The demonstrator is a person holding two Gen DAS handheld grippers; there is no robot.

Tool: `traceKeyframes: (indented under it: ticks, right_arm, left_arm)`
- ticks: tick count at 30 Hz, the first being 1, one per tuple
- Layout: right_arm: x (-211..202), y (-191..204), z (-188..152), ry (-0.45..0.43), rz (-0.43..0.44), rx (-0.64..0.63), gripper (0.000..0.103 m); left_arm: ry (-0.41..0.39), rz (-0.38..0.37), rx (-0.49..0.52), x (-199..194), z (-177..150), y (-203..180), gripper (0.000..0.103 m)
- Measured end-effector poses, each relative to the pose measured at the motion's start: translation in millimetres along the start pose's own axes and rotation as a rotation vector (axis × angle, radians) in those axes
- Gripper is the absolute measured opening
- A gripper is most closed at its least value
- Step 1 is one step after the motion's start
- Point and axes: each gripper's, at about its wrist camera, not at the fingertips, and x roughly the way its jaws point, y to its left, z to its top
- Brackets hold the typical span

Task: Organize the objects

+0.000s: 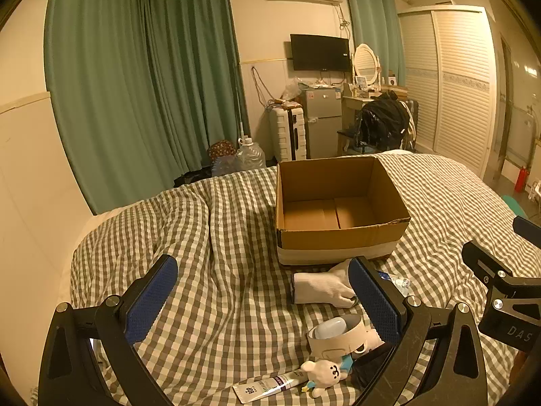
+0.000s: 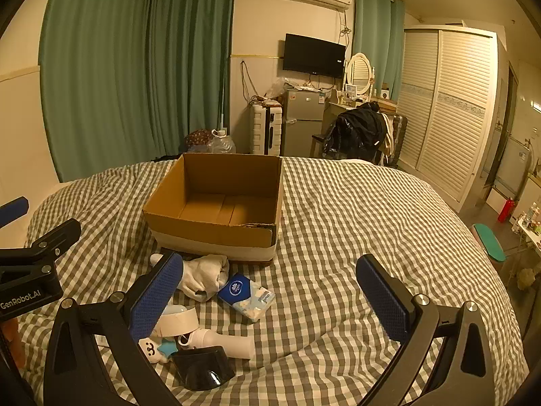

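Both cameras sit low over the near end of the bed [image 1: 236, 237], looking forward along their blue-padded fingers toward the far wall. The left wrist view stands further left, so the cardboard box [image 1: 338, 233] lies right of its centre; the right wrist view has the box left of centre. They share the box, the near clutter, the television [image 2: 314, 55] and the wardrobe [image 2: 449, 108]

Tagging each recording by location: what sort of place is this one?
A lived-in bedroom, most likely at home. The work surface is a bed with a checked duvet, and across the room stand a louvred wardrobe, a wall-mounted TV and a small fridge.
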Motion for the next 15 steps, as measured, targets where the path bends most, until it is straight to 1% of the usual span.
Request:
traceKeyframes:
  ticks: [15]
  right_arm:
    - [-0.3,0.7,-2.1,0.003,0.009,-0.005,0.103]
  left_arm:
    - [0.011,0.000,0.002,3.3,-2.4,-0.8,0.103]
